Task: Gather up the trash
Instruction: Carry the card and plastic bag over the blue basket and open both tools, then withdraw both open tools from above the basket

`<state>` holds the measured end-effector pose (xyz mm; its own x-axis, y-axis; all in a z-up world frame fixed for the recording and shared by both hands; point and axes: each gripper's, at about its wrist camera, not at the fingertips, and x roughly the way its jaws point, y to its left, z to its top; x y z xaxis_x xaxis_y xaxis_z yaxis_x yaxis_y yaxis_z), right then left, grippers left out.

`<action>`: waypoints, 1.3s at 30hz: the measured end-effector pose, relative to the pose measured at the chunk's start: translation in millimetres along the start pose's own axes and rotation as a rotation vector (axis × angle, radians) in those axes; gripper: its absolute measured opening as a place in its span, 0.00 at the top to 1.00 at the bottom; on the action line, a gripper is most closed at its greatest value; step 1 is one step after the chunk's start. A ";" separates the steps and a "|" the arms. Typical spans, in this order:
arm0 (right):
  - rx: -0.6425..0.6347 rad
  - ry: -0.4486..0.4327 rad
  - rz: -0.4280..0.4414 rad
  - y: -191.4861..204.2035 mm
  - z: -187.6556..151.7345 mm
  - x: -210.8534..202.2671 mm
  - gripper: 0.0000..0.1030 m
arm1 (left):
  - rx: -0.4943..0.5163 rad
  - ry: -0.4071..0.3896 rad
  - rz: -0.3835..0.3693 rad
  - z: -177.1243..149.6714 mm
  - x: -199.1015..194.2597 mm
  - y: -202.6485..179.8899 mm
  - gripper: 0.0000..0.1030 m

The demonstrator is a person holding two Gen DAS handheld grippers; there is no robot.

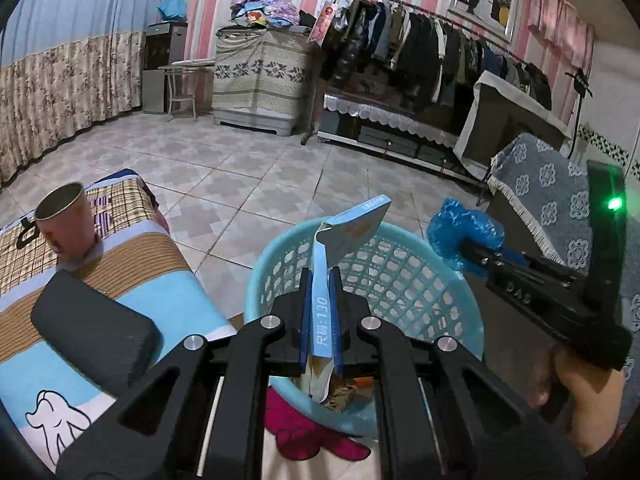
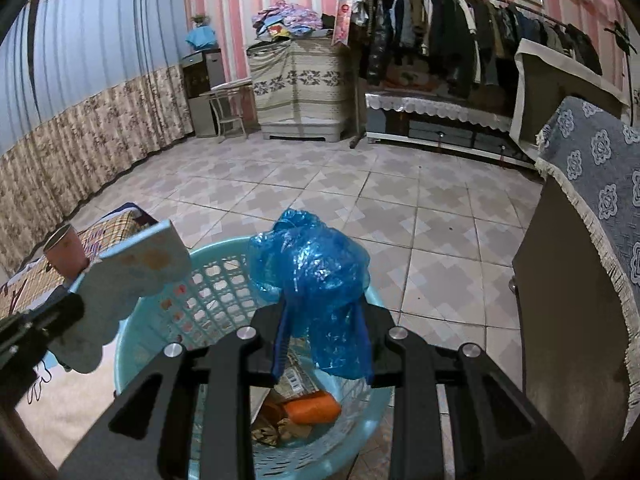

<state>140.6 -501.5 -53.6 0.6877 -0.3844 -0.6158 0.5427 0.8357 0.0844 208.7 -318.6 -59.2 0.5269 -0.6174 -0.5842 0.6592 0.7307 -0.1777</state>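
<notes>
Your left tongs [image 1: 322,316] are clamped on a flattened blue carton [image 1: 348,232] printed "尺码:130", held over the blue basket [image 1: 420,280]. Your right tongs [image 2: 322,340] grip a crumpled blue plastic bag [image 2: 316,276] above it. Only the right view shows an orange item [image 2: 310,404] inside; "DAS" is embossed on the right tool in the left view.

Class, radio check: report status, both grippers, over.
Left gripper shut on blue packet. Right gripper shut on blue plastic bag. Both over basket; nothing blocking.
</notes>
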 end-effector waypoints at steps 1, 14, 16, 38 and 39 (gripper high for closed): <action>0.006 0.001 0.003 -1.0 -0.9 0.9 0.73 | 0.005 0.002 0.006 -0.5 2.6 -2.0 0.93; -0.038 0.028 0.024 13.5 -7.7 13.0 0.72 | -0.033 -0.087 0.147 9.5 -21.7 15.1 0.17; -0.055 0.030 0.026 20.7 -8.4 15.1 0.72 | -0.058 -0.114 0.184 12.8 -34.8 26.6 0.08; -0.100 -0.002 -0.055 57.6 -12.3 23.4 0.05 | -0.163 -0.199 0.412 4.3 -125.0 109.9 0.05; -0.091 -0.005 -0.042 59.1 -11.5 20.5 0.05 | -0.167 -0.197 0.412 3.7 -127.2 111.0 0.05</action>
<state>181.2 -455.4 -70.2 0.6679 -0.4216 -0.6134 0.5250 0.8510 -0.0133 216.8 -160.0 -1.7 0.8281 -0.2987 -0.4744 0.2879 0.9527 -0.0973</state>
